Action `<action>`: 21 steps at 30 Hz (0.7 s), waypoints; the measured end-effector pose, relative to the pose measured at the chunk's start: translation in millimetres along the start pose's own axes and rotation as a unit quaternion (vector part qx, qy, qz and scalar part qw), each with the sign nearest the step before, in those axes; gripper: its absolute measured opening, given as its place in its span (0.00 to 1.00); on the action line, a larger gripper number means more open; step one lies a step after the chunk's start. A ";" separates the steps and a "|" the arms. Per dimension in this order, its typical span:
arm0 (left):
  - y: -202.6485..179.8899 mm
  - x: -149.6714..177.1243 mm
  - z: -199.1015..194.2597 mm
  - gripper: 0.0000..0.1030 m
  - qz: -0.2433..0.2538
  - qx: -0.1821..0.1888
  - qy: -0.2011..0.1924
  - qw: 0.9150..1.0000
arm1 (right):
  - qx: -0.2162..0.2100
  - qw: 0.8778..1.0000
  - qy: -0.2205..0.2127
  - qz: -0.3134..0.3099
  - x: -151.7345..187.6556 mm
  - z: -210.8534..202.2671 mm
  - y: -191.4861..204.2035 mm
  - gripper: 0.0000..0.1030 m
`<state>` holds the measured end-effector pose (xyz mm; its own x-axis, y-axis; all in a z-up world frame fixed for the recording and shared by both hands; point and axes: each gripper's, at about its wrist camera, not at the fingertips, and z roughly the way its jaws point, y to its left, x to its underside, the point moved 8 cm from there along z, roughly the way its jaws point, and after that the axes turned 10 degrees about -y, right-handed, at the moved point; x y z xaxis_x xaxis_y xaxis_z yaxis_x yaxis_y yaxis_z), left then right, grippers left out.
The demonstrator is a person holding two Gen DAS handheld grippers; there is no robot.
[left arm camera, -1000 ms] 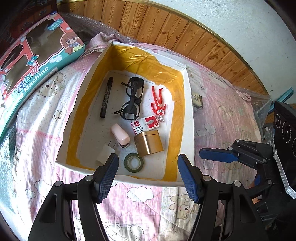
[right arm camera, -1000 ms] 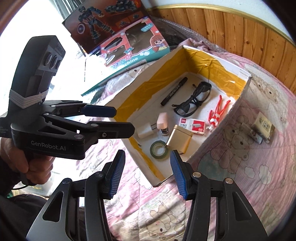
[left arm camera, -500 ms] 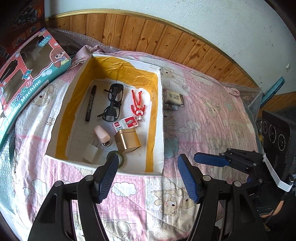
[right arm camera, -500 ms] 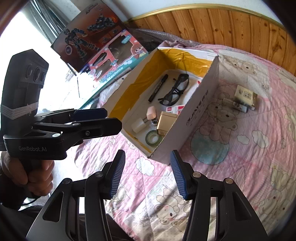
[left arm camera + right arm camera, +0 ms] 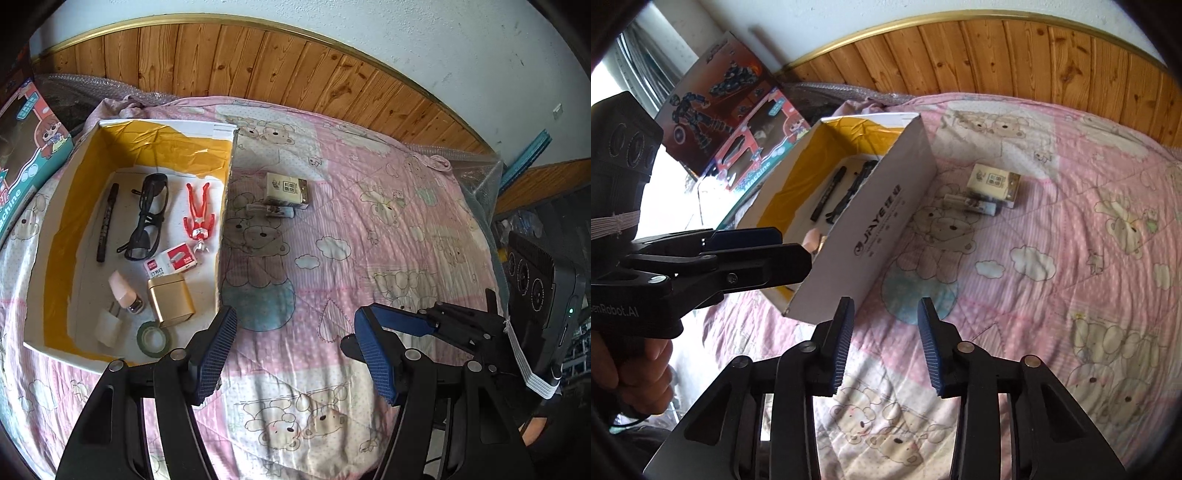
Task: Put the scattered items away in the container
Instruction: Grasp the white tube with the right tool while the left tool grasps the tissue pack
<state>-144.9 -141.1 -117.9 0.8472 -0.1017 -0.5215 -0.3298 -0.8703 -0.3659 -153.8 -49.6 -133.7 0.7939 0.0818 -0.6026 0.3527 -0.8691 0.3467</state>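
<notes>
At the left of the left wrist view stood the white cardboard box lined with yellow tape, already holding a black marker, dark safety glasses, a red toy figure and a gold tin. Just right of it, upper centre, a small cream carton lay on the pink bear-print quilt with a slim tube touching it. Both looked light and stiff; gripping the carton across its short sides seemed safest. The left gripper and right gripper gaped wide, empty.
</notes>
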 end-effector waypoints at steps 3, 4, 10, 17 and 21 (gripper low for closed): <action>-7.5 -14.1 14.7 0.65 -0.008 0.002 0.002 1.000 | 0.013 1.000 -0.007 -0.023 -15.4 7.8 -19.7 0.33; -8.9 -18.5 18.9 0.65 -0.009 0.002 0.003 1.000 | 0.015 0.999 -0.007 -0.032 -20.5 12.2 -25.7 0.33; -16.7 -29.5 44.2 0.65 -0.016 0.003 0.025 1.000 | 0.007 0.997 0.012 -0.082 -41.0 54.1 -52.4 0.33; -18.8 -27.3 62.7 0.65 -0.012 -0.008 0.048 0.999 | -0.001 0.988 0.044 -0.149 -50.2 122.4 -80.1 0.33; -6.0 -36.1 74.2 0.65 -0.029 -0.025 0.053 0.998 | -0.004 0.980 0.055 -0.193 -52.1 158.8 -90.0 0.33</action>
<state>-204.4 -96.5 -154.1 0.9047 -0.0988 -0.4145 -0.2597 -0.8990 -0.3527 -305.6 -53.1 -247.6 0.6496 0.4561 -0.6083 0.6404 -0.7595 0.1144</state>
